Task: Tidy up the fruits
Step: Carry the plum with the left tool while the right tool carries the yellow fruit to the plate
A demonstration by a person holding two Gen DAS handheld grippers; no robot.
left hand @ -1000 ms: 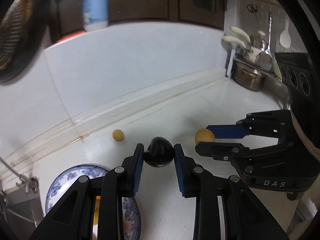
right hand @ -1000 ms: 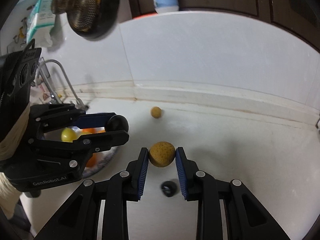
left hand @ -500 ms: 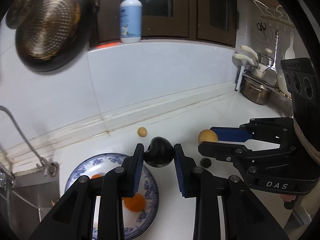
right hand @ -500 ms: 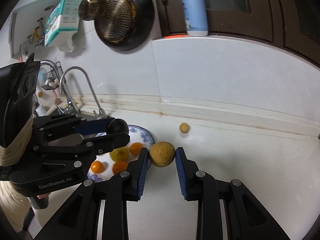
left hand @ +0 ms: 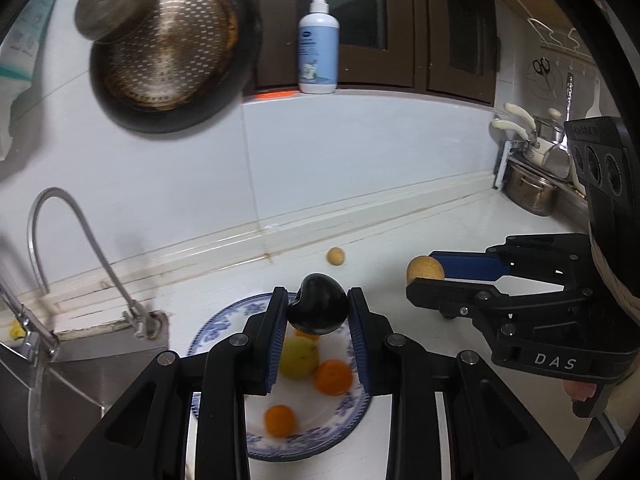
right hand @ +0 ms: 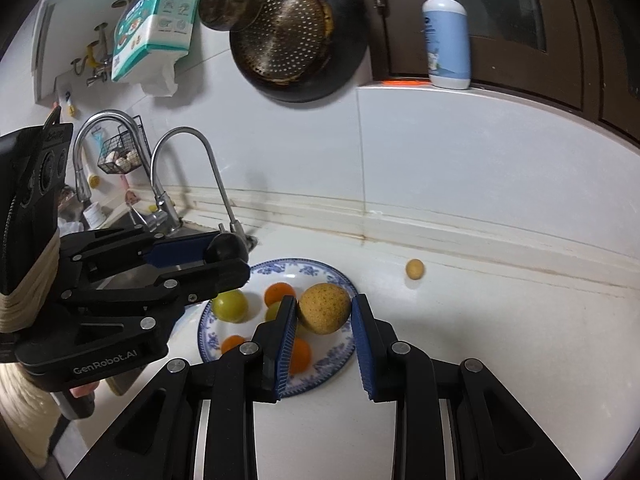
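Note:
My left gripper (left hand: pixel 318 310) is shut on a dark purple plum (left hand: pixel 319 309) and holds it above the blue-patterned plate (left hand: pixel 224 322). My right gripper (right hand: pixel 323 310) is shut on a speckled tan fruit (right hand: pixel 323 309) over the same plate (right hand: pixel 340 276). The plate holds small oranges (left hand: pixel 333 377) and yellow-green fruits (right hand: pixel 229 306). A small tan fruit (left hand: pixel 335 256) lies loose on the counter near the back wall; it also shows in the right wrist view (right hand: pixel 415 269). In the left wrist view the right gripper (left hand: pixel 426 276) holds its fruit (left hand: pixel 425 270) to the right.
A sink (left hand: pixel 80 364) with curved faucets (right hand: pixel 208 168) lies left of the plate. A pan with a strainer (left hand: pixel 168 56) hangs on the wall. A soap bottle (left hand: pixel 319 44) stands on the ledge. Pots (left hand: pixel 530 194) stand at the far right.
Both grippers have risen and moved left with their fruits, from over the bare counter to above the plate. The plate and its fruits have come into full view.

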